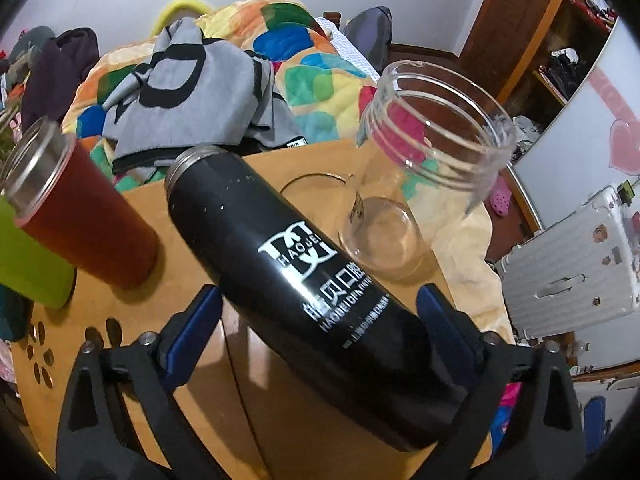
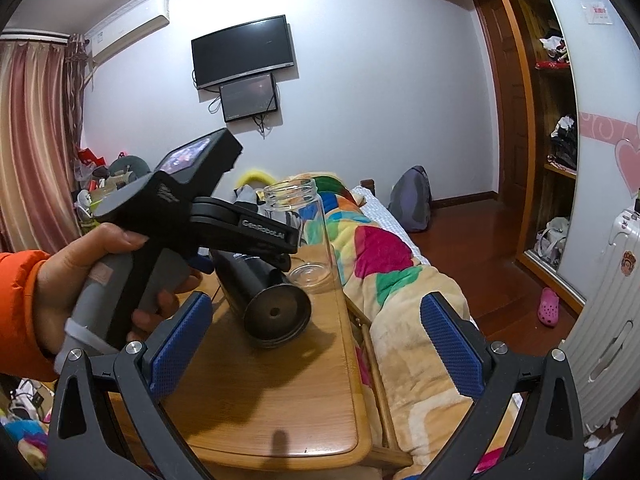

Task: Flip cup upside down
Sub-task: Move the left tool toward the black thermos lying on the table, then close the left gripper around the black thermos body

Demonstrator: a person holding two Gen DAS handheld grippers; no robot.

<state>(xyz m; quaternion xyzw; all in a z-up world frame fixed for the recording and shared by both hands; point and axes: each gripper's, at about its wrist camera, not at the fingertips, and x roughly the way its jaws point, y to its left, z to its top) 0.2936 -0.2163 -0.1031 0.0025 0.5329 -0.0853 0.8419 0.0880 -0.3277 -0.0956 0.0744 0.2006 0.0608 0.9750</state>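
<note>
Glossy black flask (image 1: 320,276); wood table (image 1: 280,420)

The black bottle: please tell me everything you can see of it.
The black bottle is a tall cylinder, metal by its look, with white logo and lettering on its side and a silver-rimmed open mouth, no lid. Its round base has a small dark centre mark. It is tilted, lifted off the table, and the left tool is shut on its lower body.

Black flask (image 1: 320,280) with white lettering between blue-padded fingers (image 1: 196,328), red-brown cup (image 1: 88,216) off left, clear jar (image 1: 416,196) beyond.
</note>
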